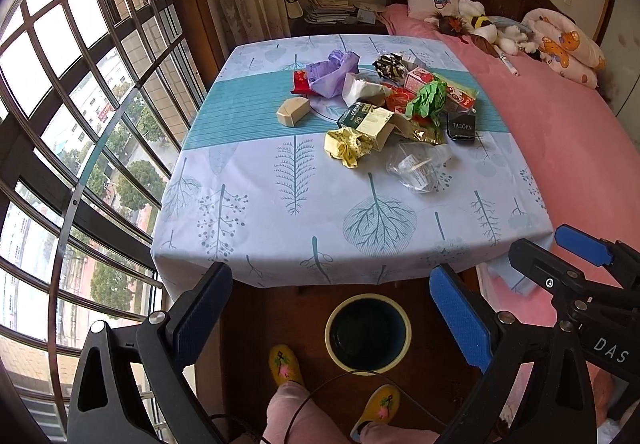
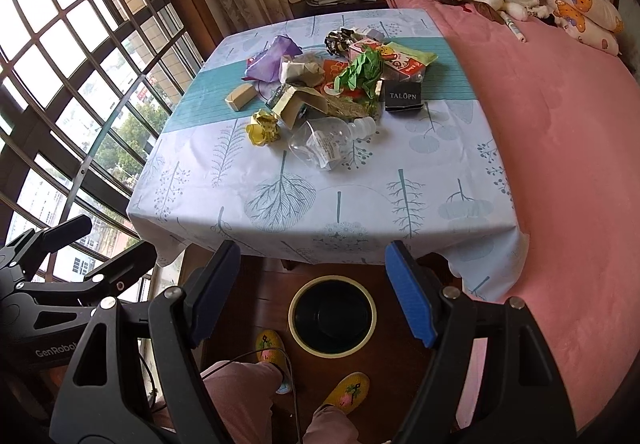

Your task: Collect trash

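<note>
A heap of trash lies mid-table: a purple plastic bag [image 1: 334, 72], a beige box [image 1: 293, 111], a crumpled yellow wrapper [image 1: 347, 145], a clear plastic bottle [image 2: 328, 142], green paper [image 2: 362, 70] and a black box [image 2: 403, 96]. On the floor in front of the table stands a round bin [image 1: 368, 332] with a dark liner, also seen as the bin [image 2: 333, 315] in the right wrist view. My left gripper [image 1: 332, 318] and right gripper [image 2: 316, 294] both hover open and empty above the bin, short of the table's near edge.
The table [image 1: 280, 244] wears a pale tree-print cloth. A pink bed [image 1: 568, 132] with pillows and soft toys runs along its right side. Barred windows [image 1: 80, 124] fill the left. A person's legs and yellow slippers [image 1: 285, 364] stand by the bin, with a cable trailing.
</note>
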Motion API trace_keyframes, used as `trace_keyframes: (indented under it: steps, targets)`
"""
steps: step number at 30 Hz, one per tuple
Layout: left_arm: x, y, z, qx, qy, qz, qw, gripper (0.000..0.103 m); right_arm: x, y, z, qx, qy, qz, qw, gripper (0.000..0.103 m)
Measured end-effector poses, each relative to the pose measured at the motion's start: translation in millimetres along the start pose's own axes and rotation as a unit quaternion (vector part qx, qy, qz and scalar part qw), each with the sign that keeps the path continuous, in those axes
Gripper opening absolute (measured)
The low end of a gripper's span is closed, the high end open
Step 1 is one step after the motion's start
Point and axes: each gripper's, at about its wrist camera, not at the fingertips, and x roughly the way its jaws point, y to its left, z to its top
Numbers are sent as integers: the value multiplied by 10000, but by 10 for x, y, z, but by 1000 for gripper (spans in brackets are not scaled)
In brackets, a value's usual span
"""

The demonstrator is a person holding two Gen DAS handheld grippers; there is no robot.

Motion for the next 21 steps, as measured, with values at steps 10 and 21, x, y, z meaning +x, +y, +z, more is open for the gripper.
trace_keyframes:
  steps: [10, 21]
  targets:
    - [557, 807, 949, 144, 8, -191, 9997, 100, 515, 376, 589, 263, -62, 131, 9995, 70]
    - [1590, 1523, 2117, 1253, 526, -649, 9886, 100, 1658, 781, 1219, 1193, -35, -144, 9928, 66]
